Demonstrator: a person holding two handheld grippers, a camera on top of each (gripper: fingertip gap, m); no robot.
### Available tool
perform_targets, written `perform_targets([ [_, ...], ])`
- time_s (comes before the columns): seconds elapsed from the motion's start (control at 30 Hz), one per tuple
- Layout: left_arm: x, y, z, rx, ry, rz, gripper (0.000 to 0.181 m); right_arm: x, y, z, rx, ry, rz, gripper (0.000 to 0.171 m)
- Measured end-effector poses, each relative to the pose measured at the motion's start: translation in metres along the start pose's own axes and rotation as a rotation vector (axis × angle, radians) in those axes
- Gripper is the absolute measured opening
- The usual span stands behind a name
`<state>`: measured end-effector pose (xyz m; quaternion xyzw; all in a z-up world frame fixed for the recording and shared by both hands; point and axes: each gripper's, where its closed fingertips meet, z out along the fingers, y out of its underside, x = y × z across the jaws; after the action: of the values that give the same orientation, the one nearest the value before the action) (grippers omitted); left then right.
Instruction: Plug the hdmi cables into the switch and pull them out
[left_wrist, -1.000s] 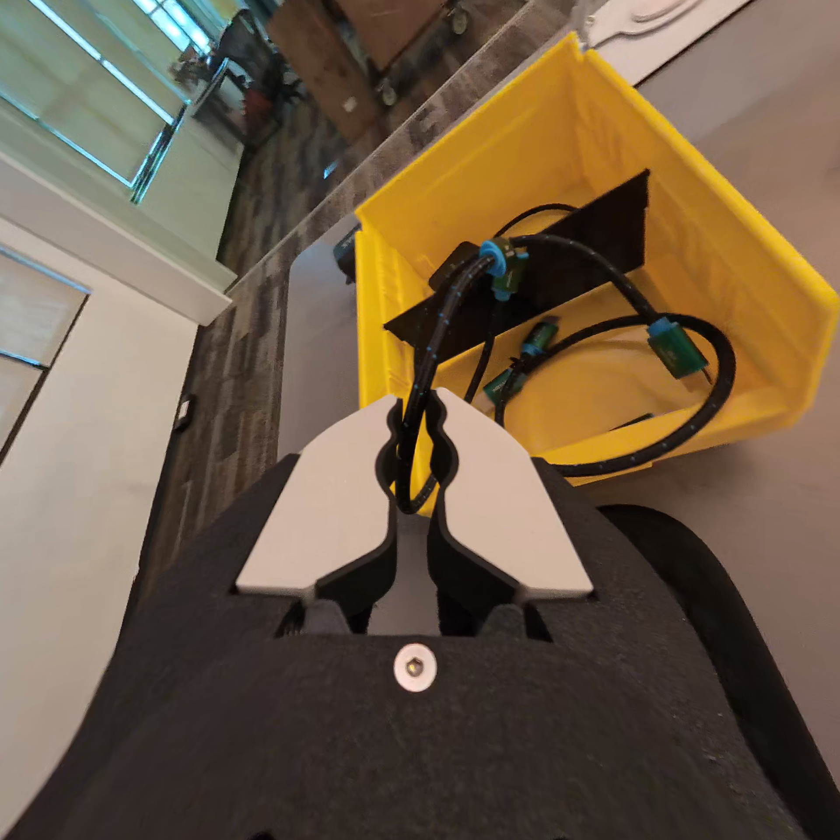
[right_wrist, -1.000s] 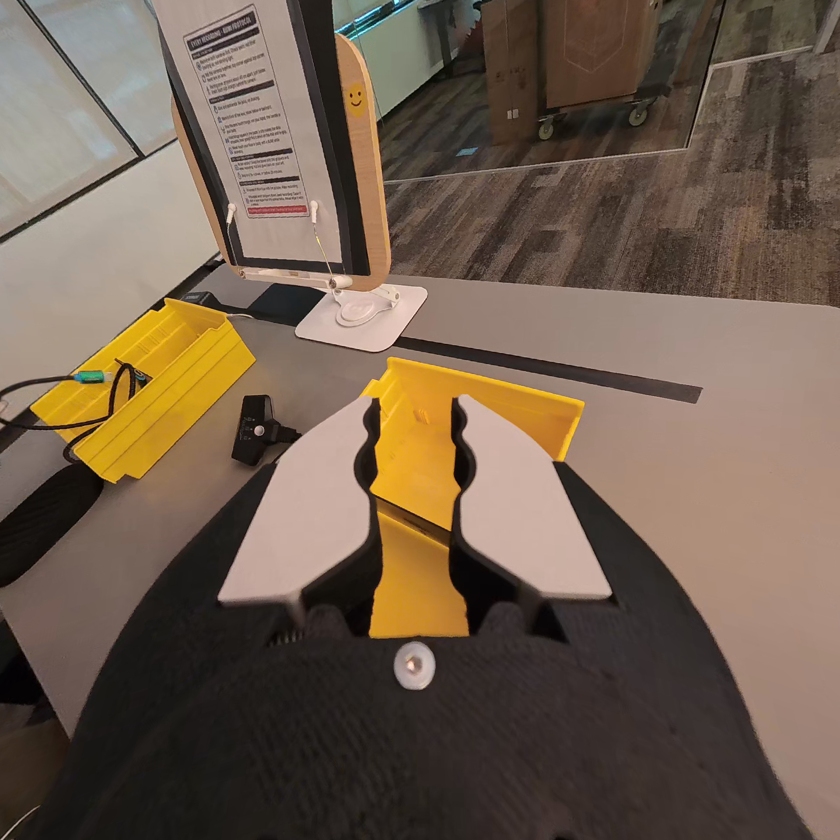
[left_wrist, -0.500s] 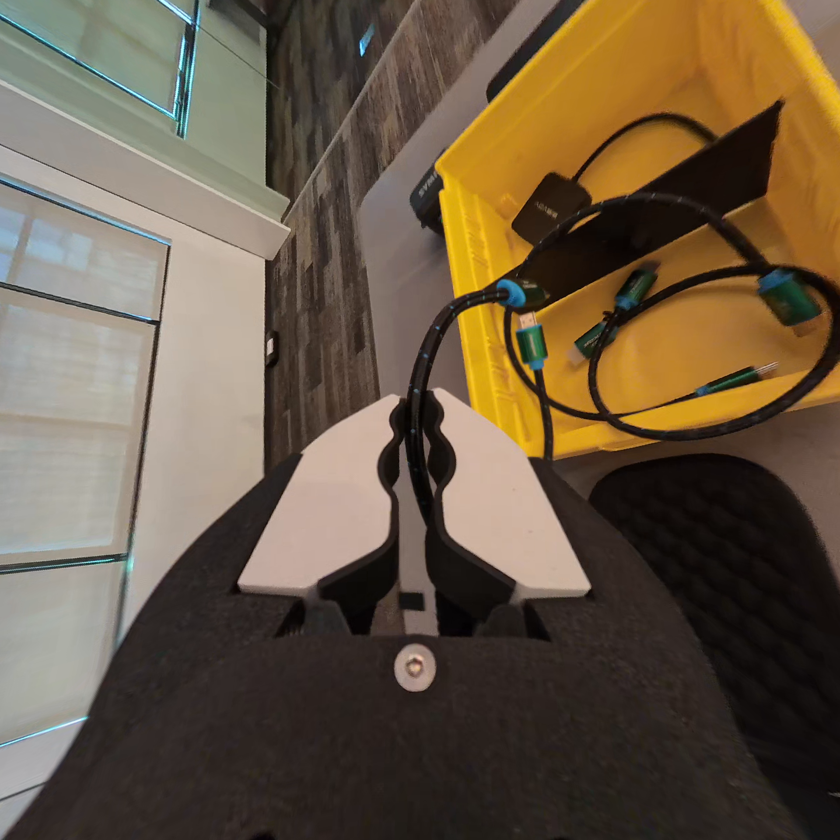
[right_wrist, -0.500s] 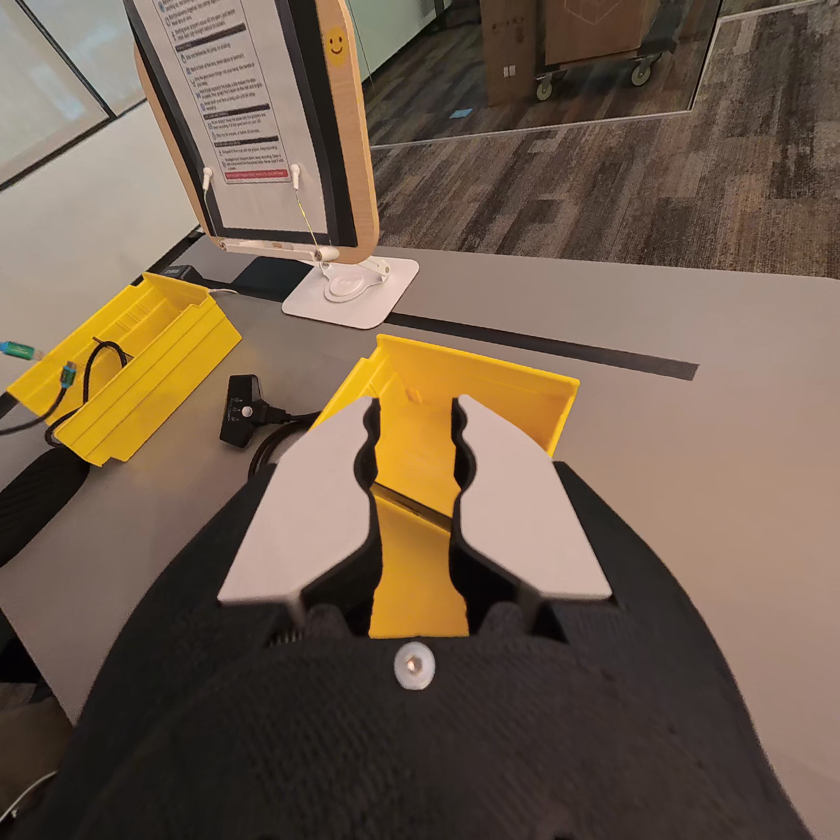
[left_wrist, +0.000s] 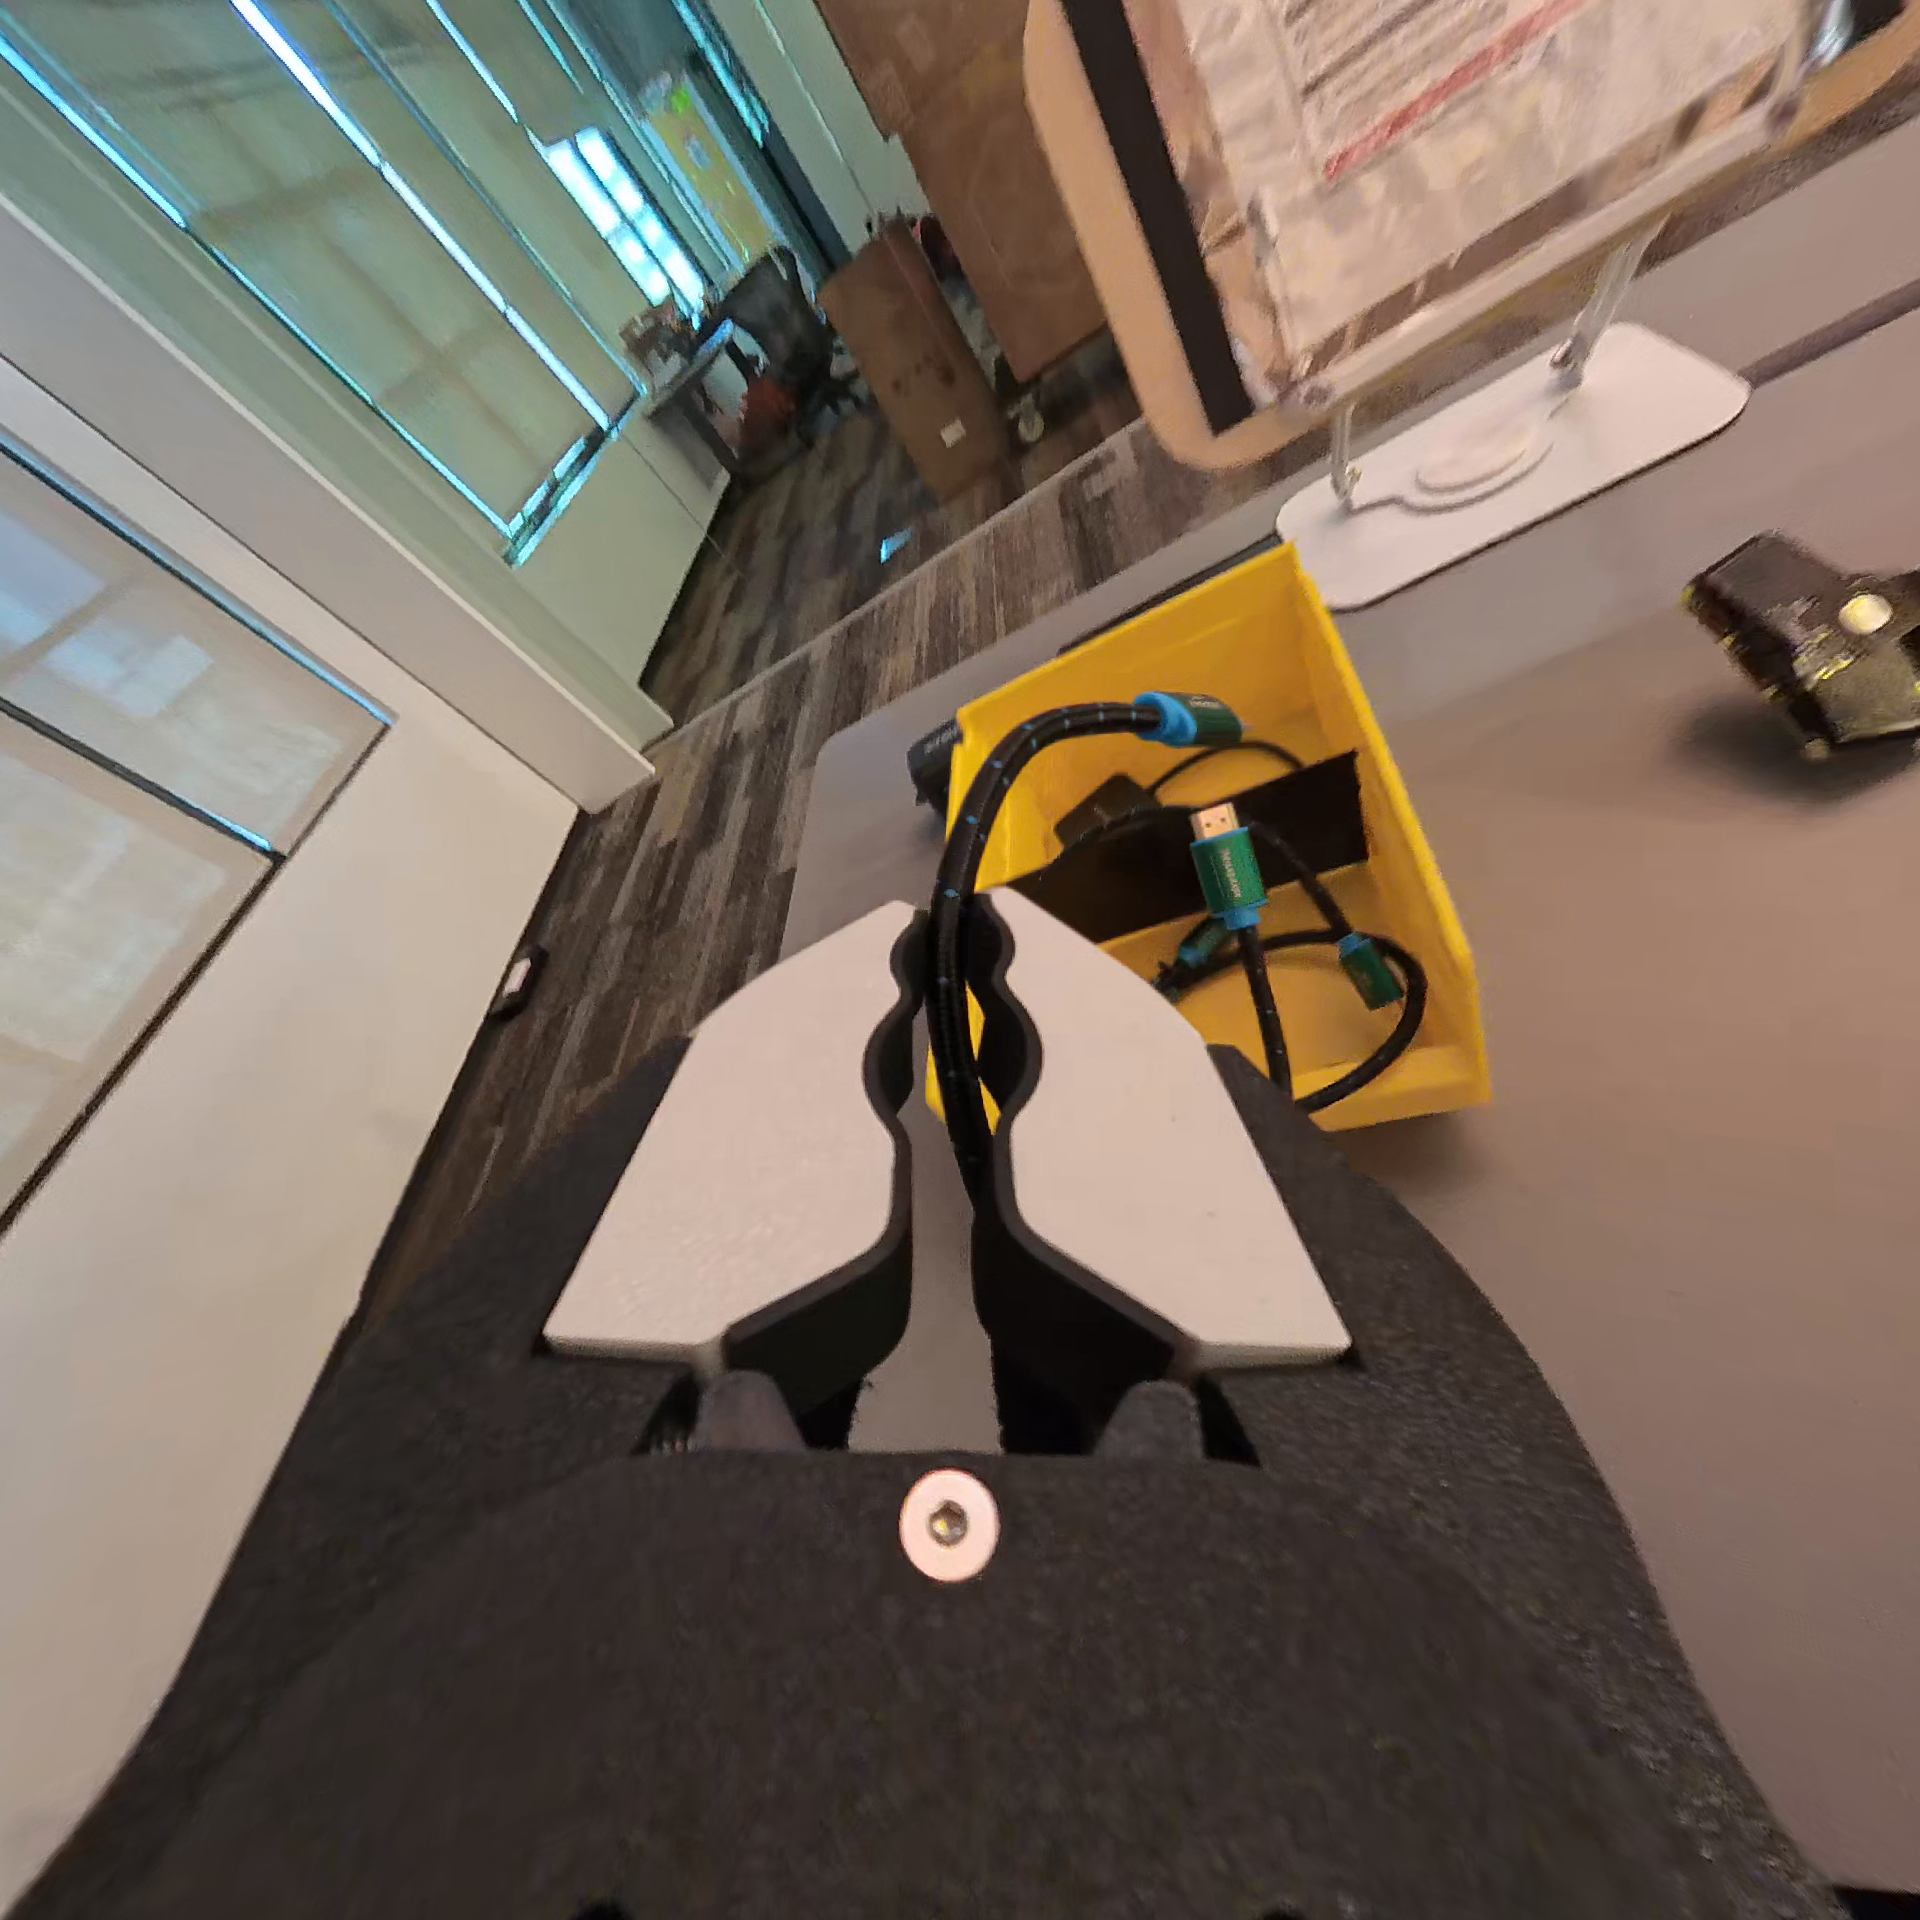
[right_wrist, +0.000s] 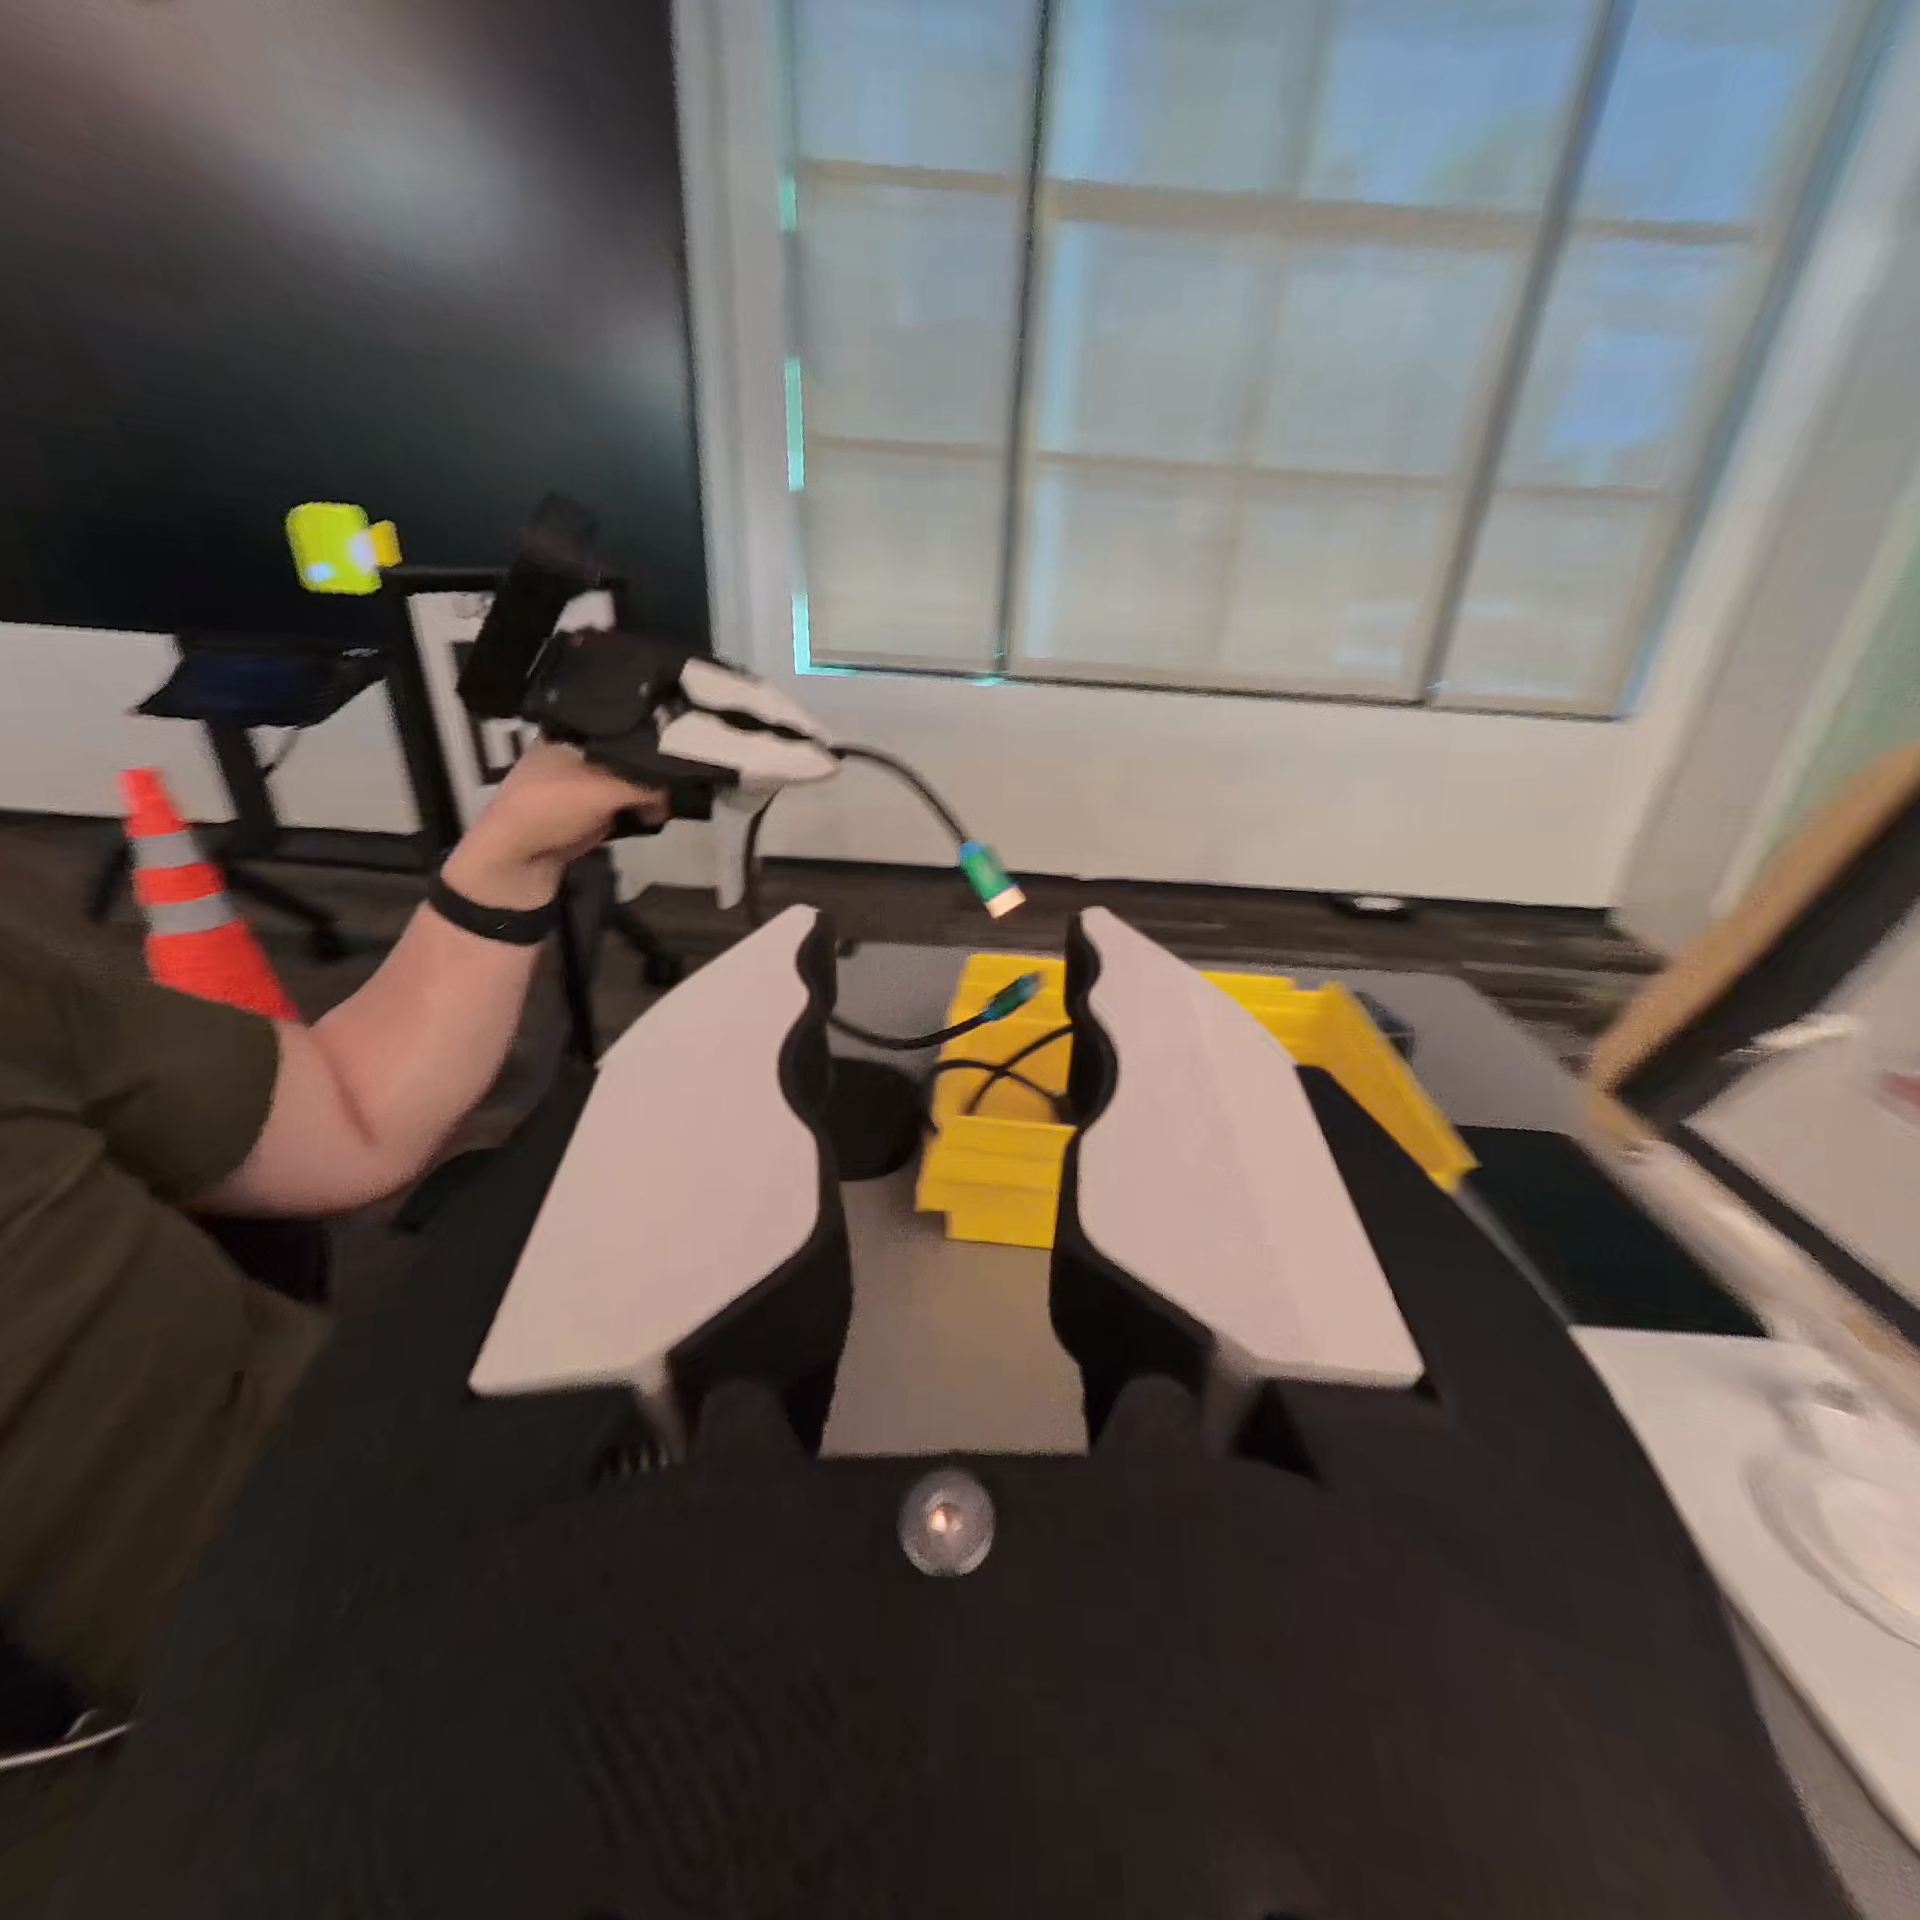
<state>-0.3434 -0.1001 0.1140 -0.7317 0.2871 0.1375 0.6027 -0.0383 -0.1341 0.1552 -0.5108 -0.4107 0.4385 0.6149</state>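
A braided black cable is being held up out of the yellow bin, clamped between the fingers of the left gripper. Its green-and-blue plug is sticking out above the bin's far end, while a second plug is dangling above the bin's black divider. More plugs are lying loose on the bin floor. A small black box behind the divider is possibly the switch, though blur is making that hard to confirm.

The right gripper is hovering near the bin with its fingers spread apart and holding nothing, facing the lifted plug.

The step in hand looks like fetching the first cable; nothing seems plugged in yet. The next move calls for getting hold of the plug body itself and bringing the switch within reach.

Beyond the bin, a printed sheet on a white stand is sitting on the counter; its writing is blurred. Lettering on the second plug is too small to read.
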Motion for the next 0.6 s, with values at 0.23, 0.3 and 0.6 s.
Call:
perform_targets([
  [0.23, 0.038, -0.037, -0.016, 0.162, 0.082, -0.056, 0.007, -0.032, 0.076, 0.092, -0.088, -0.158, 0.292, 0.047],
  [0.3, 0.051, -0.044, -0.013, 0.194, 0.108, -0.086, 0.007, -0.038, 0.084, 0.107, -0.037, -0.196, 0.468, 0.047],
  [0.6, 0.133, -0.068, 0.005, 0.295, 0.190, -0.022, 0.007, -0.019, 0.088, 0.115, 0.259, -0.118, 0.861, 0.058],
])
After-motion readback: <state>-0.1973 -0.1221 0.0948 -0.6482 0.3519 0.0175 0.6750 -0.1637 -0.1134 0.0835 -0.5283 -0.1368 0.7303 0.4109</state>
